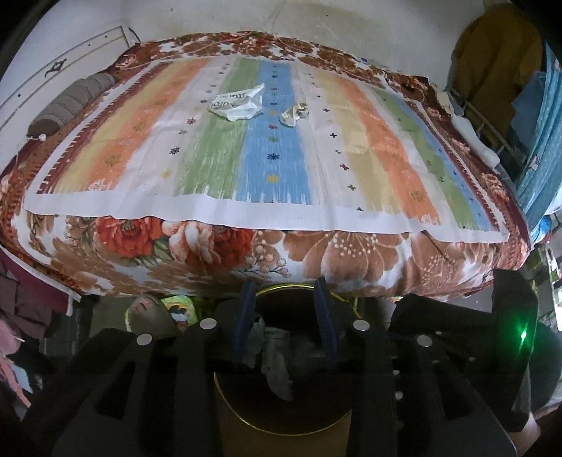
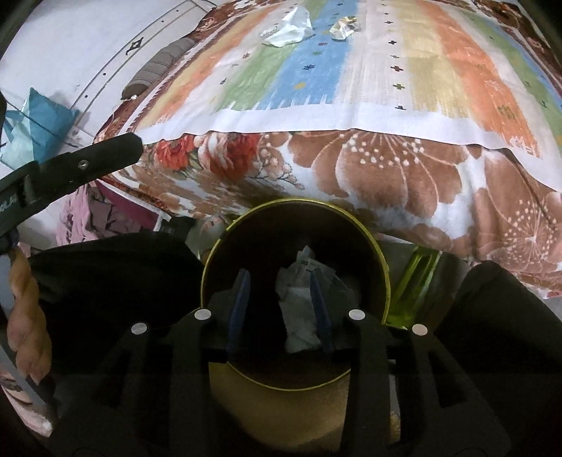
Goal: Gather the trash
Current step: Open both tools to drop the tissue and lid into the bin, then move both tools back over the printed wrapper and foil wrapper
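A round bin with a gold rim point(image 1: 281, 427) point(image 2: 384, 274) stands on the floor against the bed's front edge. My left gripper point(image 1: 285, 283) hangs over its mouth. Its blue fingers point(image 1: 325, 316) are apart, and a crumpled grey-white paper point(image 1: 275, 355) lies loose between them by the left one. My right gripper point(image 2: 278, 275) also hangs open over the bin. Crumpled paper point(image 2: 298, 309) sits inside, beside its right finger. A crumpled white wrapper point(image 1: 236, 103) point(image 2: 288, 26) and a clear plastic scrap point(image 1: 294, 113) point(image 2: 341, 27) lie on the bed's striped cloth point(image 1: 274, 158).
A floral blanket point(image 1: 316, 256) hangs down the bed front behind the bin. A grey rolled bolster point(image 1: 73, 102) lies at the bed's left edge. A green bottle point(image 2: 418, 281) stands right of the bin. Clothes and a rack point(image 1: 491, 88) crowd the right side.
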Tool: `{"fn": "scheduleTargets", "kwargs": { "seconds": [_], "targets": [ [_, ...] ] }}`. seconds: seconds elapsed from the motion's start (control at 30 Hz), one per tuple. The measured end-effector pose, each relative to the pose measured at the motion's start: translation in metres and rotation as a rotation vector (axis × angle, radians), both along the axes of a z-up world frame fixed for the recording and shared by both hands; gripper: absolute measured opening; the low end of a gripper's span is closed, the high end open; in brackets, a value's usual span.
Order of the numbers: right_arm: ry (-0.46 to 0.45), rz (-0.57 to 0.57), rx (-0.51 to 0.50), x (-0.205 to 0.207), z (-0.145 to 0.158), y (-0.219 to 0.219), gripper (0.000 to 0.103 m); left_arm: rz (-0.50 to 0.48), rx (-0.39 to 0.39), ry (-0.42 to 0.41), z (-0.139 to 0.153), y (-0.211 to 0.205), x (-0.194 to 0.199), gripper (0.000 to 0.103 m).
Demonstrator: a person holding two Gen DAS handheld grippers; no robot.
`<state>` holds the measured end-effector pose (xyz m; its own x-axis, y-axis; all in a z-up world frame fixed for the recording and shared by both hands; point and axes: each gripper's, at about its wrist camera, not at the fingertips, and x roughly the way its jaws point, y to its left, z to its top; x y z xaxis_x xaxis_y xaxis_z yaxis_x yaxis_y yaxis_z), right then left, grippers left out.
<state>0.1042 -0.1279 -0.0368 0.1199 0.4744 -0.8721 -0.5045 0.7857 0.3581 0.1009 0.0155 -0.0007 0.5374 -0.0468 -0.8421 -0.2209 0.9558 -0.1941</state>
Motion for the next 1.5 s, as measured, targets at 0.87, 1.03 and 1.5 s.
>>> {"fn": "scheduleTargets", "kwargs": {
  "seconds": [0.87, 1.03, 1.5],
  "targets": [
    [-0.214, -0.013, -0.048, 0.076, 0.061, 0.026, 0.074, 0.065, 0.162, -0.08, 0.048, 0.046, 0.081, 0.063],
    [-0.271, -0.027, -0.077, 0.094, 0.068, 0.032, 0.084, 0.075, 0.274, -0.116, 0.054, 0.049, 0.093, 0.079],
    [-0.327, -0.104, -0.079, 0.163, 0.069, 0.039, 0.094, -0.037, 0.245, -0.161, 0.041, 0.07, 0.124, 0.097]
  ]
}}
